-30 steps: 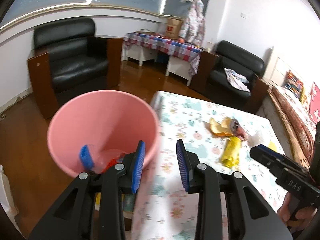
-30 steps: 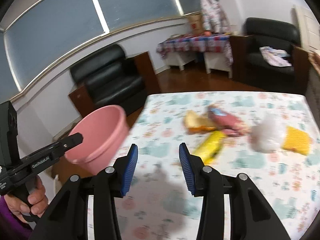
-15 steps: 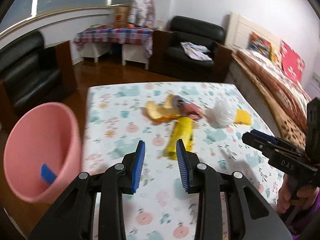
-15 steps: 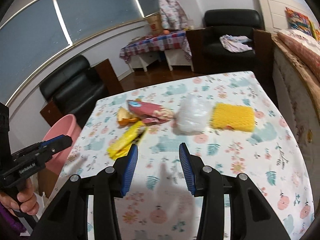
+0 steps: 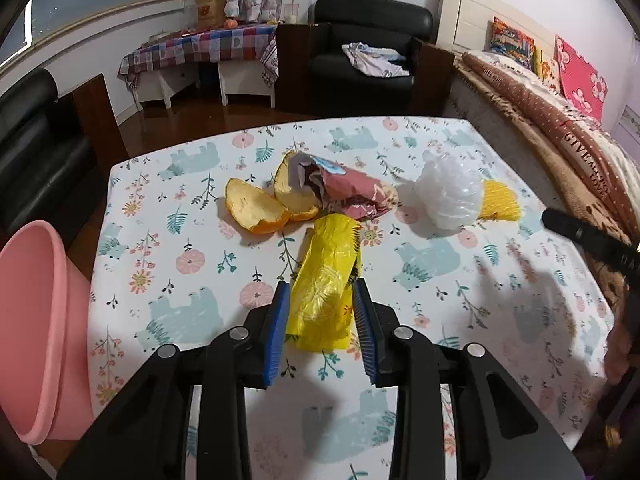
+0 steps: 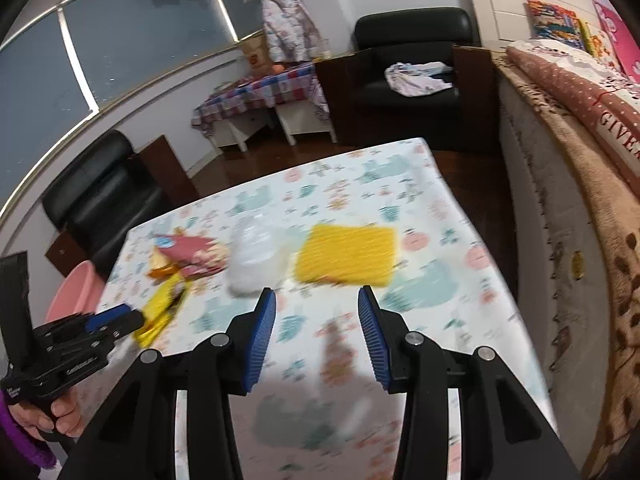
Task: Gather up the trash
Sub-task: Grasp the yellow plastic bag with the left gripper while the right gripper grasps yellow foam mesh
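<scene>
While the left gripper [image 5: 320, 300] hangs over the floral table [image 5: 168, 264], its blue pads stand apart on either side of the yellow wrapper [image 5: 324, 280], not pressing it. Orange peel [image 5: 260, 208], a pink wrapper [image 5: 352, 192] and a clear bag [image 5: 448, 192] lie beyond; the pink bucket [image 5: 32, 320] sits off the table's left edge.

From the right wrist, blurred, the right gripper [image 6: 316, 320] gapes empty just short of the yellow sponge [image 6: 346, 254].
</scene>
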A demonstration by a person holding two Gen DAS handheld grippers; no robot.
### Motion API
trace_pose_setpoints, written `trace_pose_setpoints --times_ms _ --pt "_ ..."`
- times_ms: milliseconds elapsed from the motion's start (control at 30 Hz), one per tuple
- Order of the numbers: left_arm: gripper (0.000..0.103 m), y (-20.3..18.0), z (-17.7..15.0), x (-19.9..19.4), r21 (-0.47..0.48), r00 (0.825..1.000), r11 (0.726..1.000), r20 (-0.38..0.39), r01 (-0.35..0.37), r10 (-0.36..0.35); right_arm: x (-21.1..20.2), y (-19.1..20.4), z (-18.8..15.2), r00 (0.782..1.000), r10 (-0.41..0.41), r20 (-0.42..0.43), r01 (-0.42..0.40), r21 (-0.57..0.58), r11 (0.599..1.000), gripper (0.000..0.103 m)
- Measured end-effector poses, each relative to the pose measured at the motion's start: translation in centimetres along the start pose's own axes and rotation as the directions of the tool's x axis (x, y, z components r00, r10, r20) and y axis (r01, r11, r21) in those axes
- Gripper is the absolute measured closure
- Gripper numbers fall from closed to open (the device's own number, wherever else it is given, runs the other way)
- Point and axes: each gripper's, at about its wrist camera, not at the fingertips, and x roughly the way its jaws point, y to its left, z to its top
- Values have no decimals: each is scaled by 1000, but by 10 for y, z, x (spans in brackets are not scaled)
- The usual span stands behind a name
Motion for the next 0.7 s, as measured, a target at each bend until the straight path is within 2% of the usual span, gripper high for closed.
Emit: trace_pose_setpoints --times_ms 200,267,300,333,500,533,600,700 --pt "71 3 -3 15 -15 1000 1000 -30 -5 4 22 -17 24 1000 -5 -28 5 4 1000 61" --pt "77 2 -5 15 -9 1000 1000 -22 -5 5 30 -18 31 999 1 -38 -1 3 1000 61" --pt "85 2 -5 15 -3 1000 1000 -19 -5 5 37 -20 37 999 5 -41 -5 0 1000 61" --pt "88 1 -5 15 1 1000 1000 -17 -7 7 42 -20 41 999 6 -46 -6 -2 1000 61" --pt "93 3 -6 6 -20 1000 1000 -1 -2 2 67 -29 52 989 71 -127 -65 52 997 61" --pt "93 4 -6 3 -22 1000 1000 3 -4 4 68 -28 53 987 87 -139 -81 51 995 58" --pt "93 5 -7 -1 -27 1000 1000 6 0 0 65 -23 51 982 114 -150 -115 6 993 52" --pt "93 7 -9 -5 -46 1000 999 2 13 -13 59 -7 48 987 65 -149 -89 -157 984 50"
